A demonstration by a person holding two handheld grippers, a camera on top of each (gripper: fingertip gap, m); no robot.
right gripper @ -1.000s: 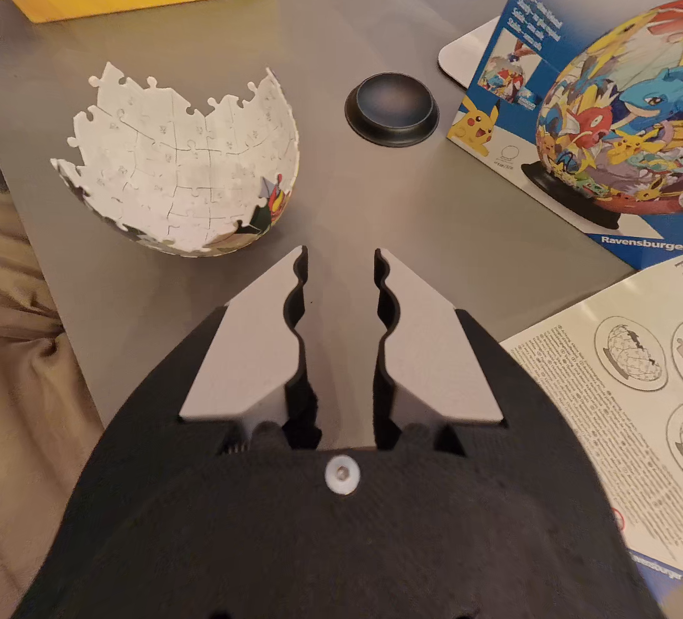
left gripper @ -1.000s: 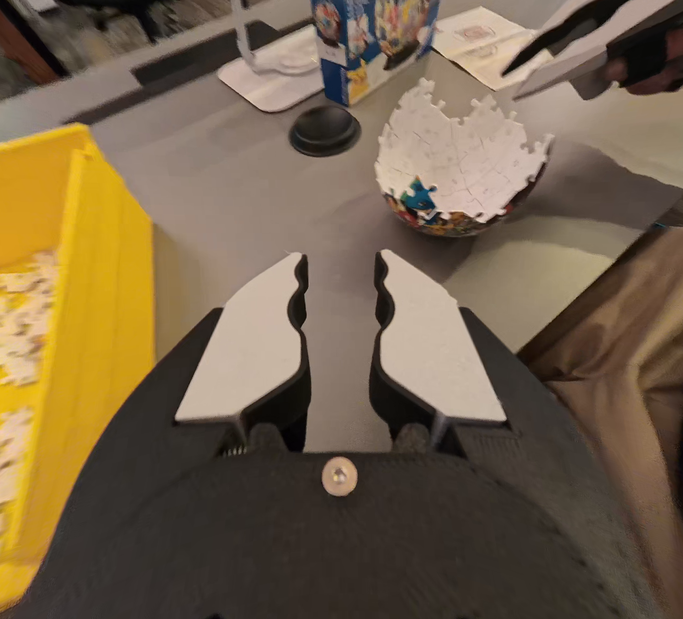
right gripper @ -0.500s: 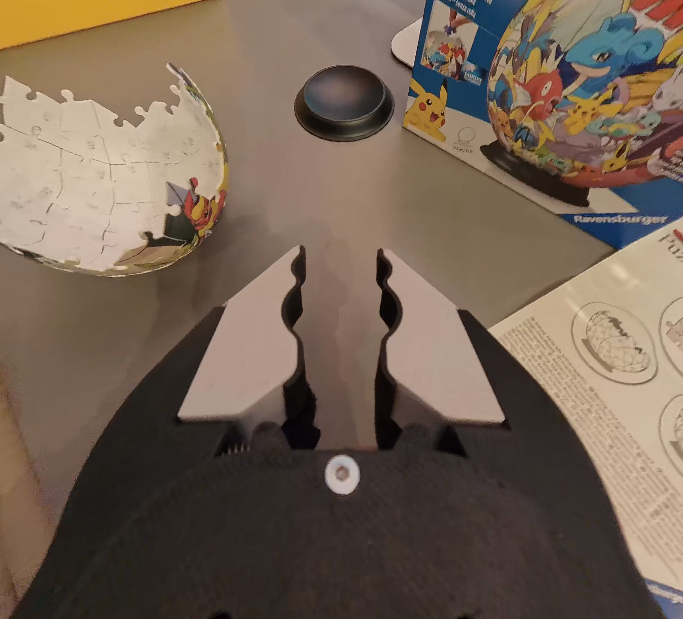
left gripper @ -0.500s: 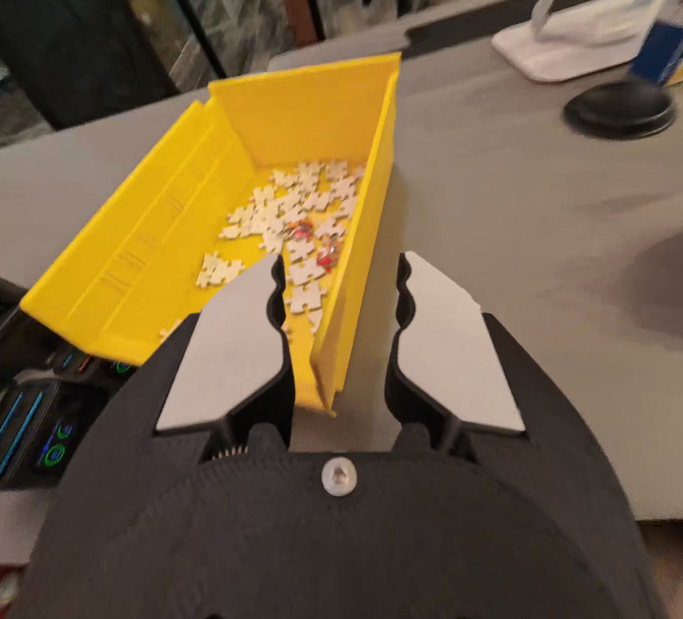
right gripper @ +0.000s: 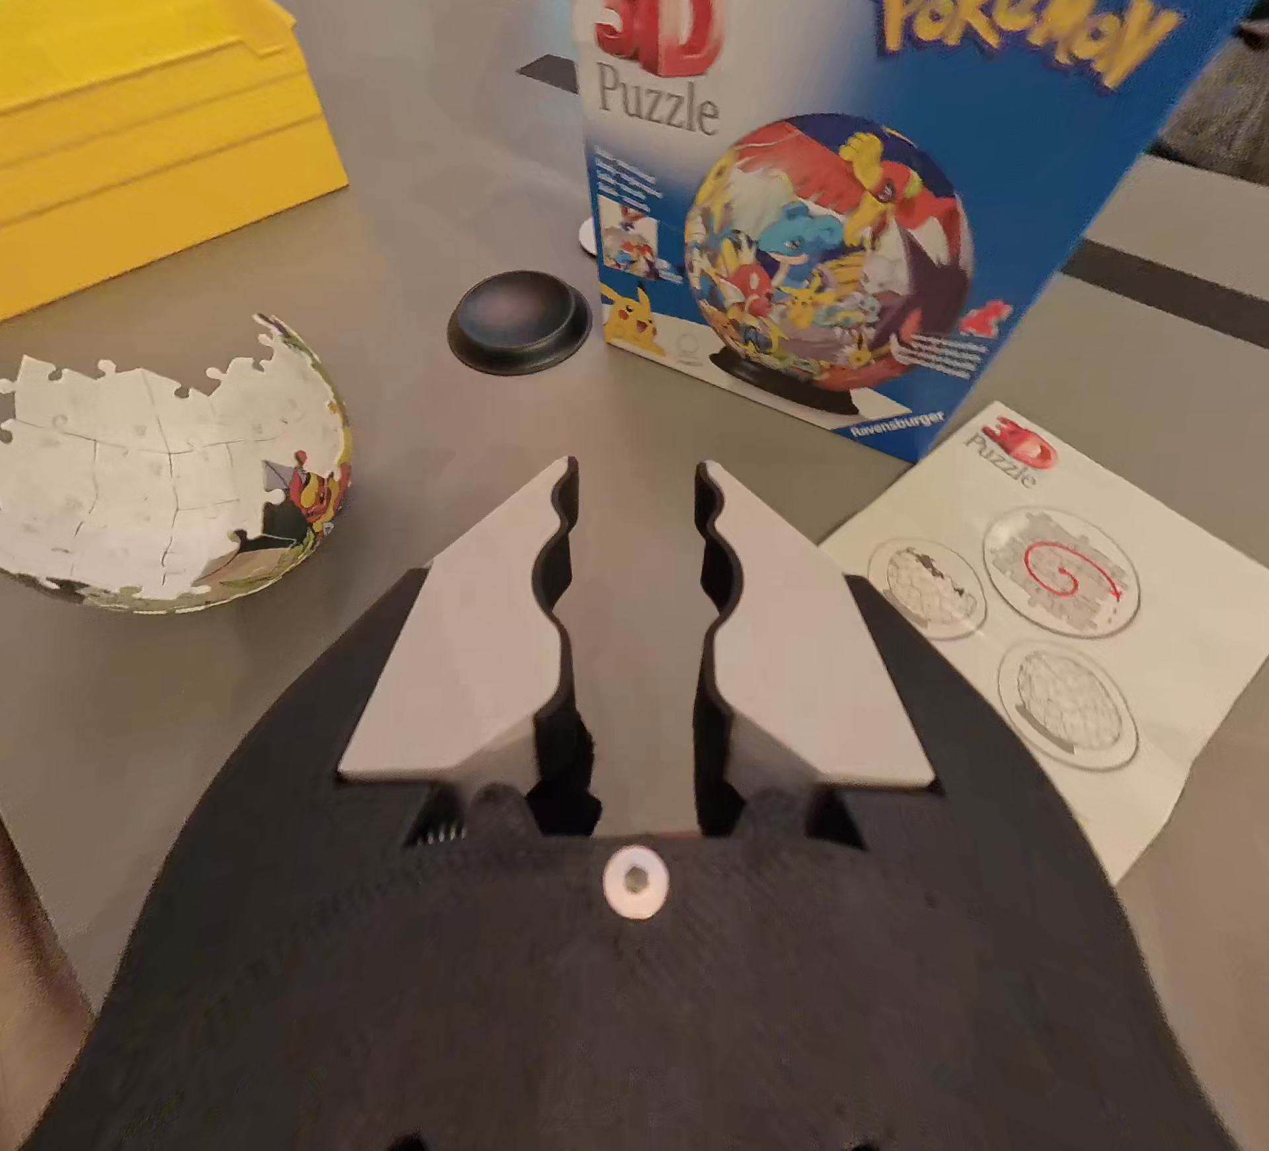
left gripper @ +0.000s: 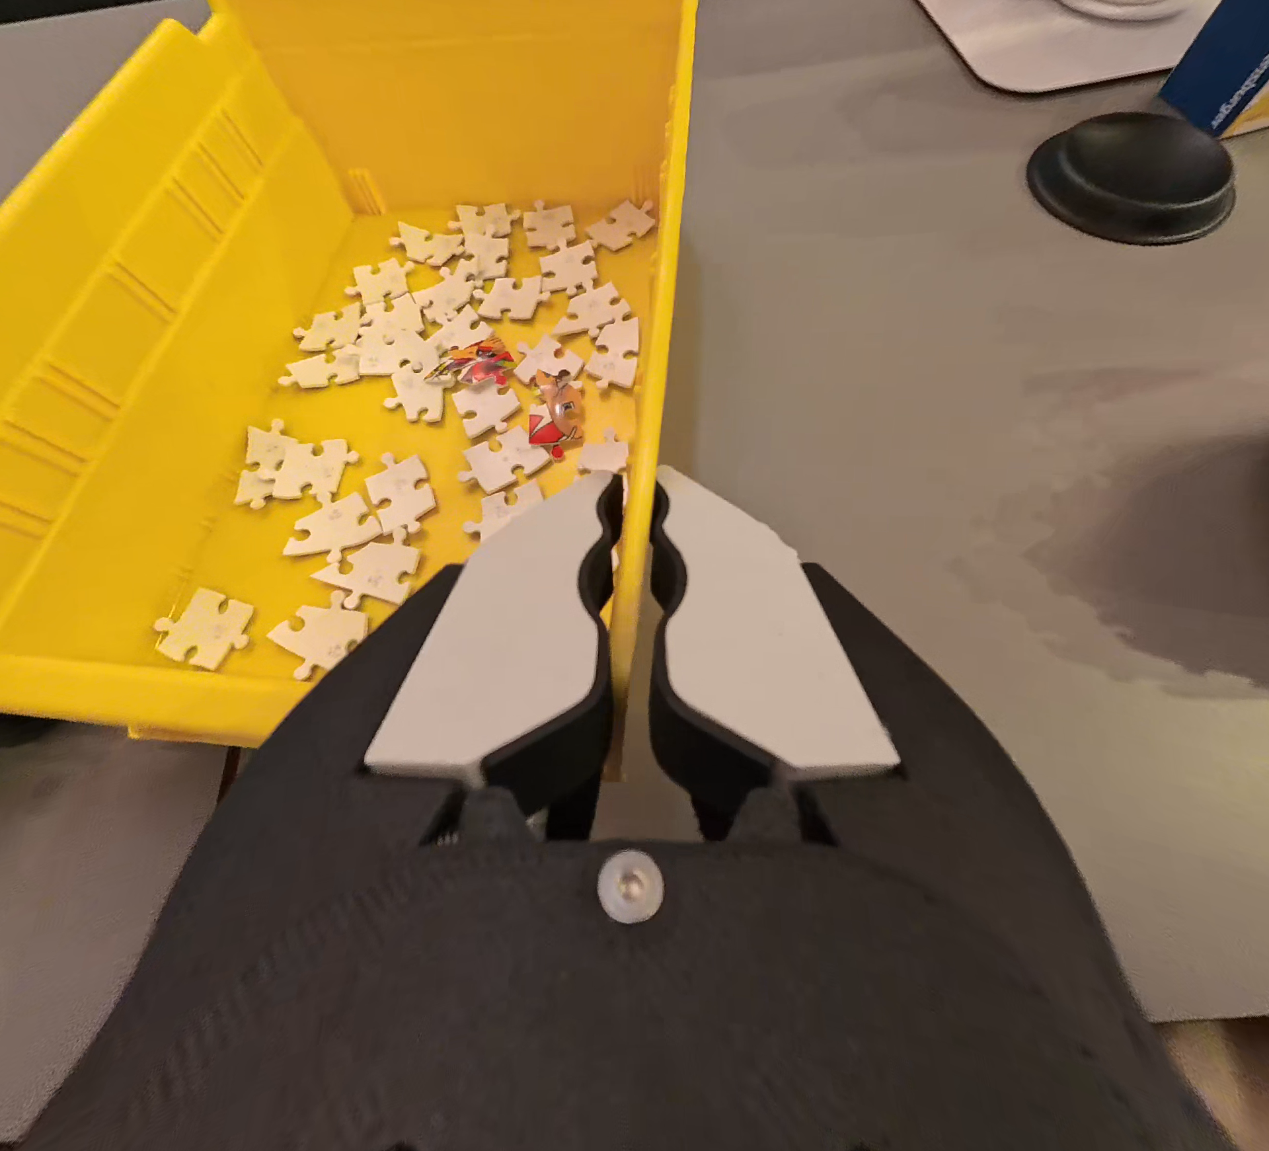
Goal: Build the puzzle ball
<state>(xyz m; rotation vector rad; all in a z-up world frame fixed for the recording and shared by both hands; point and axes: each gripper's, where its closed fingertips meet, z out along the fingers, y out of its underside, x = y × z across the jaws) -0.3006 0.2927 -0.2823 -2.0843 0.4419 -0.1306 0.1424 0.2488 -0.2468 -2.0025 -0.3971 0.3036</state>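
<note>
Half-built puzzle ball (right gripper: 158, 486): on the grey table (right gripper: 426, 170), open side up; a thin, light shell, probably fragile, best held low on its rim.
Loose pieces (left gripper: 446, 404): in the yellow bin (left gripper: 439, 74).
Left gripper (left gripper: 637, 486): pinching the bin's right wall.
Right gripper (right gripper: 635, 476): narrowly parted, empty.
Puzzle box (right gripper: 893, 156), instruction sheet (right gripper: 1071, 623): carry printed writing.

The yellow bin's (left gripper: 439, 88) right wall is straddled by the left gripper's (left gripper: 635, 486) narrowly parted jaws. Bare tabletop (right gripper: 638, 424) is seen ahead of the right gripper (right gripper: 635, 472), flanked by the half-built puzzle ball (right gripper: 158, 486), black stand (right gripper: 518, 321), puzzle box (right gripper: 893, 156) and instruction sheet (right gripper: 1071, 603).
</note>
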